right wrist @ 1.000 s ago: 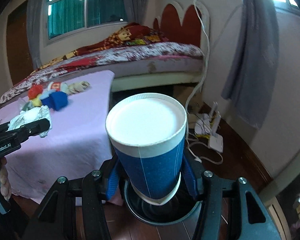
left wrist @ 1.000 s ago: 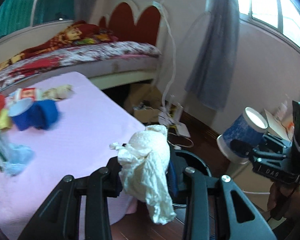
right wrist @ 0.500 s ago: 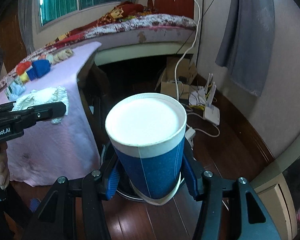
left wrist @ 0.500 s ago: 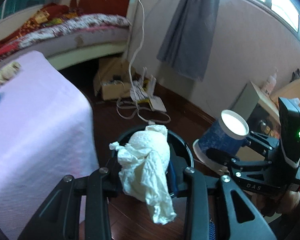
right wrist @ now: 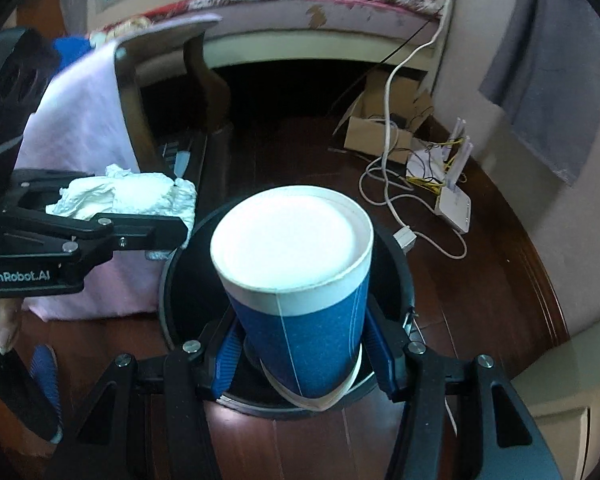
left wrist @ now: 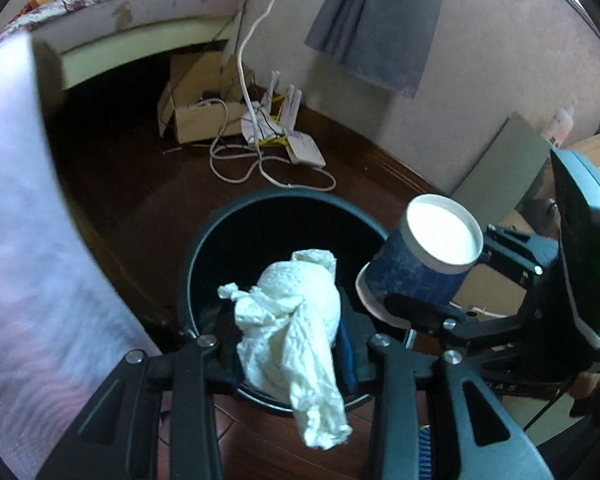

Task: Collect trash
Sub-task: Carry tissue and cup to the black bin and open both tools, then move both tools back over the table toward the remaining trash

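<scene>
— What did the trash look like?
— A crumpled white tissue (left wrist: 290, 320) hung above the round black bin (left wrist: 204, 248); its tail drooped over the near rim.
— And the cup?
— A blue paper cup (right wrist: 300, 280) with white rim was tilted over the same bin, mouth toward the camera.

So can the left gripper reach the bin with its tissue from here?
Probably yes. The left gripper hangs over the near rim of the bin, its jaws opening with the tissue between them. Nothing covers the mouth; the cup stays to the side.
</scene>
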`<state>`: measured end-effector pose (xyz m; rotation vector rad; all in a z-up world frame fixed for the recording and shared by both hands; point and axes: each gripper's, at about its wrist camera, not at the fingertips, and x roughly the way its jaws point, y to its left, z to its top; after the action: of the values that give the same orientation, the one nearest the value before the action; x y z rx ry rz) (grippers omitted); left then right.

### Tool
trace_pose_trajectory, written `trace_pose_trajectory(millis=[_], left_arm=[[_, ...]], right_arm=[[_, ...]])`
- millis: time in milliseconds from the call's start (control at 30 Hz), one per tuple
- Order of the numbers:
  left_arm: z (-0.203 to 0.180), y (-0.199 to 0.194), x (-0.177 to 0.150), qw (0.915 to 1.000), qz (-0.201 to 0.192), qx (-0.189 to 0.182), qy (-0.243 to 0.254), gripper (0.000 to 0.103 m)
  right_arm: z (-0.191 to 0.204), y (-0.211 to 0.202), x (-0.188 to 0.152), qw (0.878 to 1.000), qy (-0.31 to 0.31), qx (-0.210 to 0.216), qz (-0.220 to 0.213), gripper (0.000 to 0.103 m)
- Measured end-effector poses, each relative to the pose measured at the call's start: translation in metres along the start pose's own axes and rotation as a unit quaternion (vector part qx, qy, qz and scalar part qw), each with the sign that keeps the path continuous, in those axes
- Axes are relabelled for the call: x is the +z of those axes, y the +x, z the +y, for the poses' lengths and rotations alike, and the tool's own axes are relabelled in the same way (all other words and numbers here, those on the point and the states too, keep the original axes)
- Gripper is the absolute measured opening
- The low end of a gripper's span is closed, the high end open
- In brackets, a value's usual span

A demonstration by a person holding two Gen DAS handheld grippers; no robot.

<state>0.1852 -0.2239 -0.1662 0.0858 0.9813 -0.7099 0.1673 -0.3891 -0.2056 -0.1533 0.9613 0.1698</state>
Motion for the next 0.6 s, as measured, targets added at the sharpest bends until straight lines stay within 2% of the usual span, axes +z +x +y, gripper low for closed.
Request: trace_pose_trajectory(millis=[67, 100, 133, 200, 367, 600], left_arm=[[0.003, 0.004, -0.002, 0.9997, -0.005, 0.021, -0.007, 0.072], [0.005, 0.004, -0.004, 0.9991, -0.006, 0.041, -0.012, 0.094], [0.007, 0.001, -0.007, 0.9987, -0.016, 0.047, -0.017, 0.1], [0.01, -0.005, -0.014, 0.9982, -0.022, 0.053, -0.02, 0.101], [0.016, -0.013, -0.023, 0.9966, -0.018, 0.078, -0.017, 0.101], [0.015, -0.038, -0.021, 0.9935, -0.037, 0.102, -0.035, 0.102]], right_arm=[[-0.001, 0.014, -0.002, 1.0, -0.017, -0.008, 0.009, 0.072], [0.0, 0.021, -0.004, 0.999, -0.032, -0.031, 0.015, 0.091], [0.0, 0.025, -0.007, 0.998, -0.039, -0.049, 0.019, 0.1], [-0.009, 0.03, -0.013, 0.998, -0.031, -0.045, 0.031, 0.1], [-0.023, 0.023, -0.022, 0.998, 0.001, -0.047, 0.03, 0.1], [-0.013, -0.001, -0.013, 0.999, 0.013, -0.046, 0.014, 0.103]])
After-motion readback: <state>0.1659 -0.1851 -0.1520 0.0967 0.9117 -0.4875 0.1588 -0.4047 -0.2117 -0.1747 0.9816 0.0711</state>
